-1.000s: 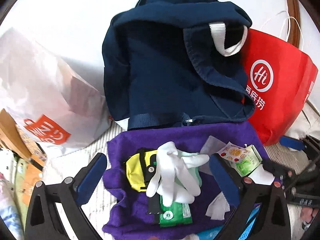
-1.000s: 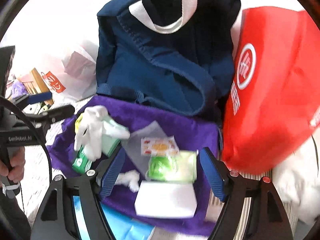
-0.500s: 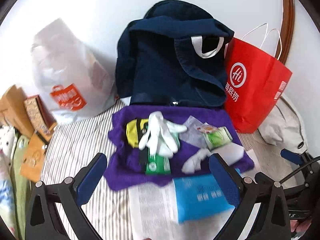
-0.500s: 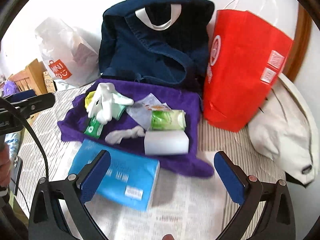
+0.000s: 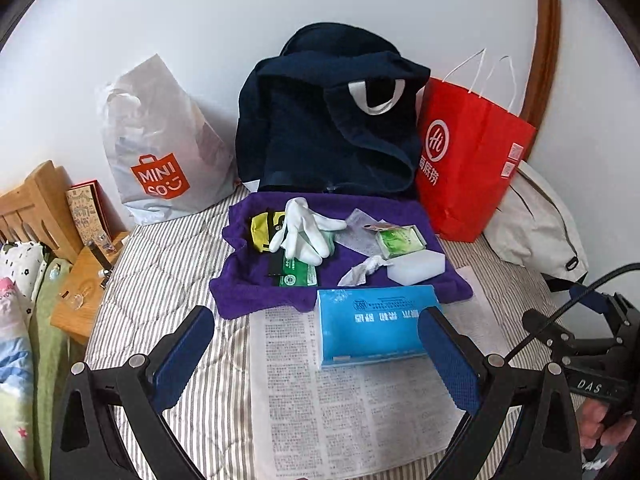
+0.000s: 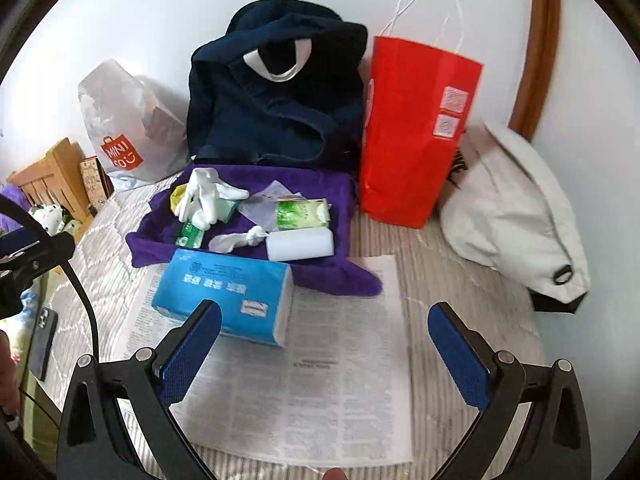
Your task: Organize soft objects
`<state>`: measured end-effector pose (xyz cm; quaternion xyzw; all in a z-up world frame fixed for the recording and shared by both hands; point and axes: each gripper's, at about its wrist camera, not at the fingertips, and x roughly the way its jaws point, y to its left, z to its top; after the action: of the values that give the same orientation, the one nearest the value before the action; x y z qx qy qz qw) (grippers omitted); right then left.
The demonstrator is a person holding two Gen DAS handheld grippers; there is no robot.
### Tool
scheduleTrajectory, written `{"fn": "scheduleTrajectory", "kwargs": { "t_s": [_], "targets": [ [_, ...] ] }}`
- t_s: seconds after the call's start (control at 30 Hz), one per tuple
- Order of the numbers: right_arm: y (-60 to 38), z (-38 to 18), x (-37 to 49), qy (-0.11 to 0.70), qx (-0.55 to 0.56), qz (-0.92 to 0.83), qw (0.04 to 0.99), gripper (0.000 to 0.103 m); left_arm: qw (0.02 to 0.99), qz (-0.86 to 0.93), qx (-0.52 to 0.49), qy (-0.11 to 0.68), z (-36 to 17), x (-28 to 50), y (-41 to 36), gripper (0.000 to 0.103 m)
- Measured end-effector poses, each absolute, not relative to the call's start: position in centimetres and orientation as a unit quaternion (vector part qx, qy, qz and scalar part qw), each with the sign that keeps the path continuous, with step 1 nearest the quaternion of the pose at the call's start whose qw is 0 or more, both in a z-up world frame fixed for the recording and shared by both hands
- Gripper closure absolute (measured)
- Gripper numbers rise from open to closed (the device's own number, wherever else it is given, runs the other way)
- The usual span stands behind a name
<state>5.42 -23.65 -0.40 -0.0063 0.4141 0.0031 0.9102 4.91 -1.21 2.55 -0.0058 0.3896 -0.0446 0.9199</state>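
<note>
White gloves [image 5: 302, 227] limp, splayed on rumpled purple cloth [image 5: 248, 292]; left gripper [image 5: 314, 354], right gripper [image 6: 326, 354] spread wide, empty

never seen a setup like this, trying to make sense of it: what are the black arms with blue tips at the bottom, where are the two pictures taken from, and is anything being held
There is no robot here. A person holds a hand tool with a two-finger claw in each hand, and a wide-angle camera on each tool looks forward along the fingers. One picture comes from the left claw, the other from the right claw. The blue tips are the finger pads.

Both claws are open and hold nothing.

Ahead, on a striped bed cover, lies a newspaper with a blue tissue pack on it. Behind is a purple cloth carrying white gloves, a white block and small packets. At the wall stand a navy bag and a red paper bag.
</note>
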Motion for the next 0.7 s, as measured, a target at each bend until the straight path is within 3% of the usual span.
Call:
{"fn": "scheduleTrajectory", "kwargs": {
  "t_s": [0.7],
  "targets": [
    [-24.9,0.3,3.1,0.419,0.004,-0.007,0.908,0.001,0.914,-0.05,-0.013,0.402,2.4,3.2,-1.6,0.0]
  ]
}}
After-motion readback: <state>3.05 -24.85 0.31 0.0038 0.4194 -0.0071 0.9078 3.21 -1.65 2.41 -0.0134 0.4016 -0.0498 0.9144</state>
